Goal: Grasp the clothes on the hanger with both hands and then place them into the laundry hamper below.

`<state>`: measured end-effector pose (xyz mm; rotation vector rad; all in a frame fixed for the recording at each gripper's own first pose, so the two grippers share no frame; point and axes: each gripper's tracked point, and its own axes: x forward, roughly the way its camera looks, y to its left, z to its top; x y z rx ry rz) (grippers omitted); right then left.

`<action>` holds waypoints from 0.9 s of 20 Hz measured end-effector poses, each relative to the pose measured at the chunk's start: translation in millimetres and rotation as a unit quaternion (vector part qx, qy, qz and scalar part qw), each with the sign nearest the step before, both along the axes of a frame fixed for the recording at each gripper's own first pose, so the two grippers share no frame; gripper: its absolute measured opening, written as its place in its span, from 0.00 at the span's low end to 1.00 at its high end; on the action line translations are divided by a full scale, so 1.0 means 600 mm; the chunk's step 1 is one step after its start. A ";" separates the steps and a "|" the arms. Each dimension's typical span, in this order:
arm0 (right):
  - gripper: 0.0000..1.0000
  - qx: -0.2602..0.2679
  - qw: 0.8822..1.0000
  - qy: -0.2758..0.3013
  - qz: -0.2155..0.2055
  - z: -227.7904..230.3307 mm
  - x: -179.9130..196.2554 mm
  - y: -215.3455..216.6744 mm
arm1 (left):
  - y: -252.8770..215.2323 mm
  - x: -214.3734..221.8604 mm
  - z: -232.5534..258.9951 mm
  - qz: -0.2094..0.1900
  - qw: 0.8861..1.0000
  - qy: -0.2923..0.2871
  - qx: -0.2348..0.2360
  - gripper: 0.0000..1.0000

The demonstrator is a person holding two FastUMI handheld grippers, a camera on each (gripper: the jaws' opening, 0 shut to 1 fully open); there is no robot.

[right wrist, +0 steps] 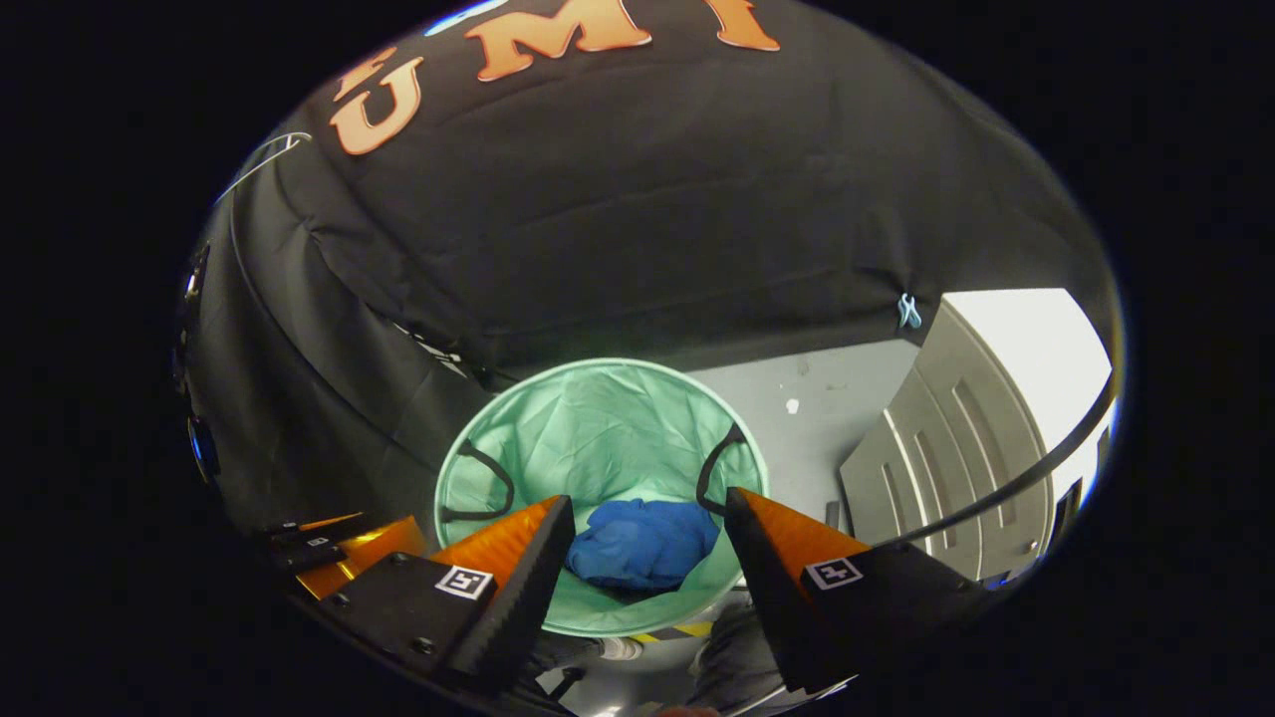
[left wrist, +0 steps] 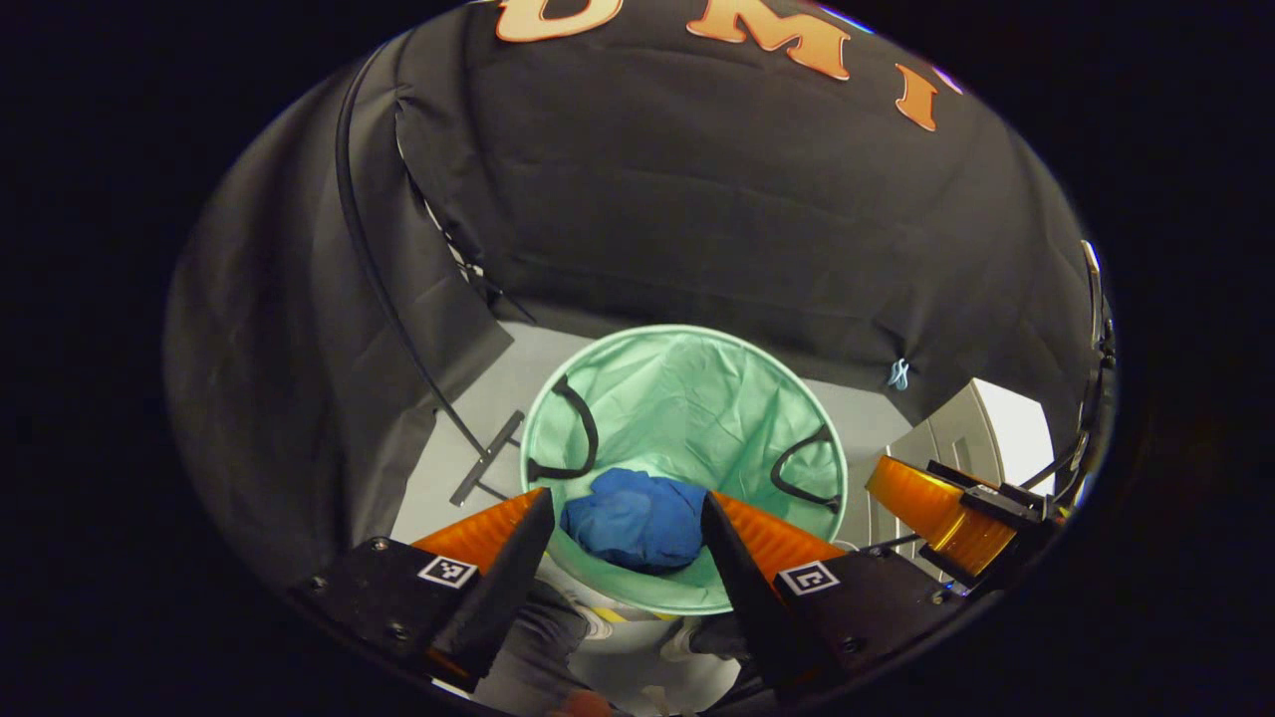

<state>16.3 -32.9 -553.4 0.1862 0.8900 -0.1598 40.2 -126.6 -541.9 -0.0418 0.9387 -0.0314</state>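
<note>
A crumpled blue garment (left wrist: 637,521) lies at the bottom of the round pale green laundry hamper (left wrist: 687,398), which stands on the floor below both grippers. In the left gripper view my left gripper (left wrist: 626,508) hangs open above the hamper, fingers spread either side of the garment and holding nothing. The right gripper (left wrist: 941,510) appears at the right edge of that view. In the right gripper view my right gripper (right wrist: 647,510) is also open above the hamper (right wrist: 598,428), with the blue garment (right wrist: 642,543) seen between its fingers far below. The left gripper (right wrist: 334,553) shows at lower left.
Two black handles (left wrist: 573,428) sit inside the hamper's rim. A white cabinet (right wrist: 956,448) stands to the right on the grey floor (right wrist: 797,408). A black cable (left wrist: 379,289) runs down the cloth wall. A person's legs and shoes (left wrist: 598,622) are below the grippers.
</note>
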 end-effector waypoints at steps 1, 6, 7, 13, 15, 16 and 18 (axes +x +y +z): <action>0.98 -0.003 1.000 -0.012 0.005 0.024 -0.002 -0.001 | -0.002 0.002 0.024 -0.002 1.000 -0.016 0.000 0.95; 0.98 -0.019 0.996 -0.082 0.024 0.153 -0.001 0.004 | 0.001 0.004 0.170 0.001 0.994 -0.106 -0.002 0.95; 0.98 -0.025 0.995 -0.097 0.027 0.179 -0.001 0.005 | 0.001 0.008 0.197 0.003 0.992 -0.124 -0.002 0.95; 0.98 -0.048 0.980 -0.192 0.030 0.343 -0.003 0.002 | 0.021 0.004 0.364 -0.004 0.974 -0.226 -0.001 0.94; 0.98 -0.057 0.973 -0.221 0.028 0.393 -0.012 -0.002 | 0.035 -0.001 0.414 -0.010 0.965 -0.263 0.007 0.94; 0.98 -0.063 0.970 -0.233 0.026 0.414 -0.018 -0.007 | 0.038 -0.005 0.432 -0.014 0.961 -0.277 0.009 0.94; 0.98 -0.074 0.964 -0.252 0.025 0.452 -0.028 -0.014 | 0.044 -0.013 0.466 -0.017 0.954 -0.299 0.003 0.94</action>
